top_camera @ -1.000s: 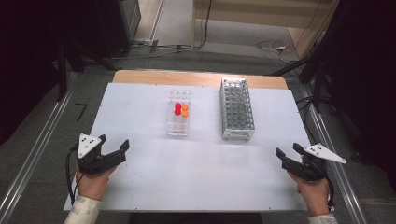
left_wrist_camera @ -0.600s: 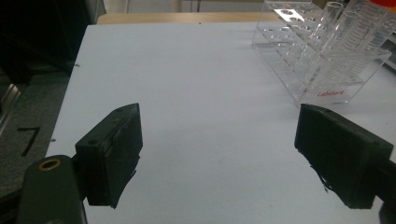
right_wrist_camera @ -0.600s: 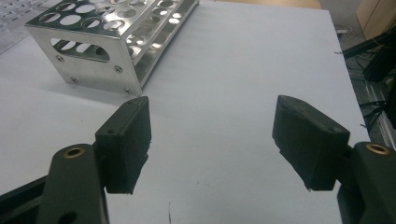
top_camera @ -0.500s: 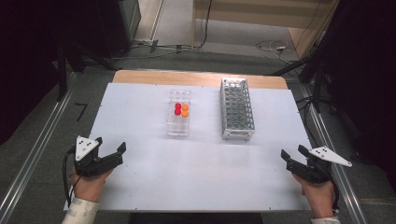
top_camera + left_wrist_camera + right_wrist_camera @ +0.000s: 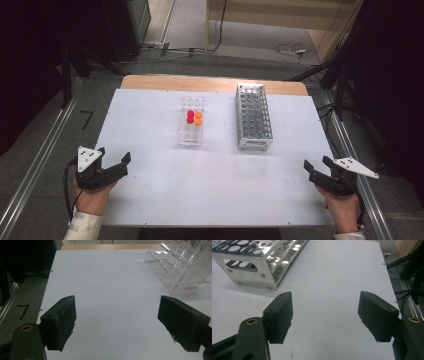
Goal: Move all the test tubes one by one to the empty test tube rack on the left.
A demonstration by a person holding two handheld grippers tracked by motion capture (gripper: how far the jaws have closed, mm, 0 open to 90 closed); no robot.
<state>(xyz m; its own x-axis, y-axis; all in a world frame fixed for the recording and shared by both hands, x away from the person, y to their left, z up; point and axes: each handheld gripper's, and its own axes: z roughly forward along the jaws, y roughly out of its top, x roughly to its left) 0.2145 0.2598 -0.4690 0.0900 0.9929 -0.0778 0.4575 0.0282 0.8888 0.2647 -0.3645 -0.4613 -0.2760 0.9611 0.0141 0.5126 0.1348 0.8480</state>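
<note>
Both grippers have drifted slightly nearer the table's near edge since the earlier frame; I'm holding the left gripper (image 5: 116, 165) and right gripper (image 5: 316, 170) low, jaws spread wide, gripping nothing. I'm counting two racks: one clear rack (image 5: 192, 121) carrying two red caps (image 5: 190, 116) and two orange caps (image 5: 198, 118), and one metal rack (image 5: 254, 116) just right of it. Both are sitting mid-table (image 5: 215, 190), well ahead of the grippers, on white board over a wooden top. Cables (image 5: 292, 49) are lying on the floor beyond. Nothing is blocking the way.
</note>
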